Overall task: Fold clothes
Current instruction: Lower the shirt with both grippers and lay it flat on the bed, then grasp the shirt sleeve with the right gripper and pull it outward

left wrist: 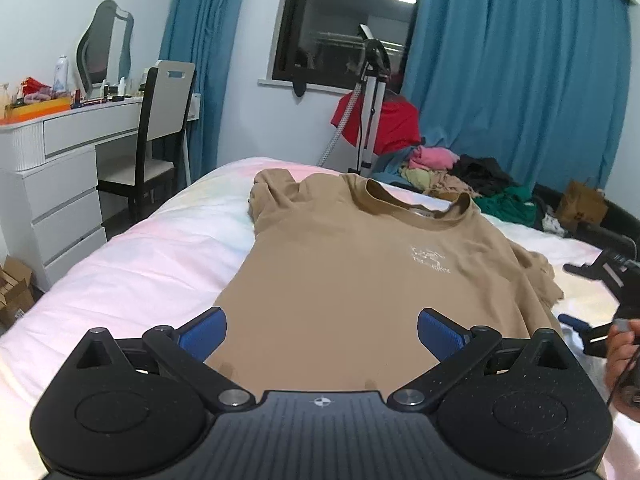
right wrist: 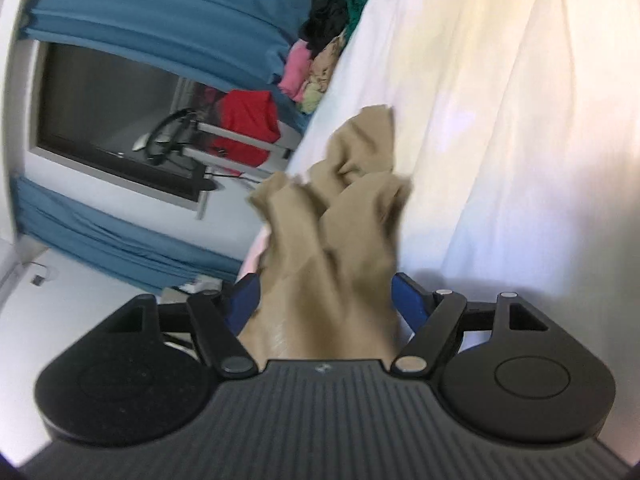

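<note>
A tan T-shirt (left wrist: 352, 264) lies face up on the bed (left wrist: 132, 264), collar far, small white print on the chest. My left gripper (left wrist: 322, 334) is open above the shirt's near hem, its blue pads wide apart. In the left wrist view my right gripper (left wrist: 588, 320) shows at the right edge, by the shirt's bunched right side. In the right wrist view, rolled sideways, tan shirt cloth (right wrist: 332, 240) fills the gap of my right gripper (right wrist: 326, 304); its blue pads (right wrist: 406, 300) sit wide apart on either side. The grip on the cloth is unclear.
A heap of mixed clothes (left wrist: 460, 176) lies at the bed's far right. A tripod (left wrist: 374, 92) with a red garment stands behind the bed. A white dresser (left wrist: 52, 176) and chair (left wrist: 160, 132) stand left. Cardboard boxes (left wrist: 14, 296) sit on the floor.
</note>
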The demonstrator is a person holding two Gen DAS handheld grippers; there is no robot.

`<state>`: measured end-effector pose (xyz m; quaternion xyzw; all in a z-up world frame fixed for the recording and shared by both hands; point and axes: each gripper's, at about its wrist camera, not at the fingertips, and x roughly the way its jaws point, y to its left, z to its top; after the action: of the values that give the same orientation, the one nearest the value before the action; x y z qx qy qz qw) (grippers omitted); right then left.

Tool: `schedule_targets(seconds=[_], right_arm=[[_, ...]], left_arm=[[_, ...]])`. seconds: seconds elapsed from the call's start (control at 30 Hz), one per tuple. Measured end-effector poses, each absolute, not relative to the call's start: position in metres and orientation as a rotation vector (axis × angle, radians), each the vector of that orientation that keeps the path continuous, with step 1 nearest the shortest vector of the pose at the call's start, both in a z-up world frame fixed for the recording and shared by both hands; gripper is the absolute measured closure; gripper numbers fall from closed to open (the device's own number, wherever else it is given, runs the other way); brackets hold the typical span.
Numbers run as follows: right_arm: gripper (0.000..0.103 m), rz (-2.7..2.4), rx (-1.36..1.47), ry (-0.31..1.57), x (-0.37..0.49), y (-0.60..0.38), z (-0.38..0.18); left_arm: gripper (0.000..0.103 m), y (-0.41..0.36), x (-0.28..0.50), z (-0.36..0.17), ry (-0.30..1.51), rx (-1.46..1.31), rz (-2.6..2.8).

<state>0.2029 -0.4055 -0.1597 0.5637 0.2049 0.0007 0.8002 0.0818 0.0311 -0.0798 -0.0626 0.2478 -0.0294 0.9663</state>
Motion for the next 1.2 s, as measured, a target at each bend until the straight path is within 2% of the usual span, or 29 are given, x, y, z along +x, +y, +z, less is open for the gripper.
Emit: schedule_targets(seconds=[0.17, 0.33, 0.4, 0.43, 0.47, 0.57, 0.8, 0.93, 1.2], right_arm=[[0.029, -0.041, 1.217, 0.387, 0.248, -0.415, -0.184], [0.033, -0.092, 1.136, 0.321, 0.287, -0.413, -0.183], [0.045, -0.083, 1.133, 0.296, 0.295, -0.415, -0.184], [0.070, -0.087, 1.126, 0.300, 0.298, -0.416, -0.184], [0.088, -0.090, 1.127, 0.312, 0.300, -0.417, -0.186], [0.090, -0.121, 1.143, 0.286, 0.294, -0.425, -0.185], [0.091, -0.308, 1.032, 0.126, 0.251, -0.451, -0.143], [0.091, -0.437, 0.961, 0.131, 0.233, -0.466, -0.140], [0.089, -0.459, 1.011, 0.168, 0.217, -0.482, -0.152]], left_arm=[[0.000, 0.027, 0.109, -0.093, 0.534, -0.165, -0.042], [0.000, 0.021, 0.123, -0.101, 0.544, -0.165, -0.034], [0.000, 0.018, 0.126, -0.103, 0.547, -0.158, -0.034], [0.000, 0.017, 0.128, -0.104, 0.549, -0.155, -0.034], [0.000, 0.015, 0.129, -0.105, 0.550, -0.151, -0.034], [0.000, 0.012, 0.133, -0.106, 0.554, -0.145, -0.038], [0.000, 0.013, 0.132, -0.104, 0.552, -0.134, -0.036], [0.000, 0.014, 0.131, -0.102, 0.550, -0.128, -0.033], [0.000, 0.016, 0.130, -0.100, 0.548, -0.116, -0.029]])
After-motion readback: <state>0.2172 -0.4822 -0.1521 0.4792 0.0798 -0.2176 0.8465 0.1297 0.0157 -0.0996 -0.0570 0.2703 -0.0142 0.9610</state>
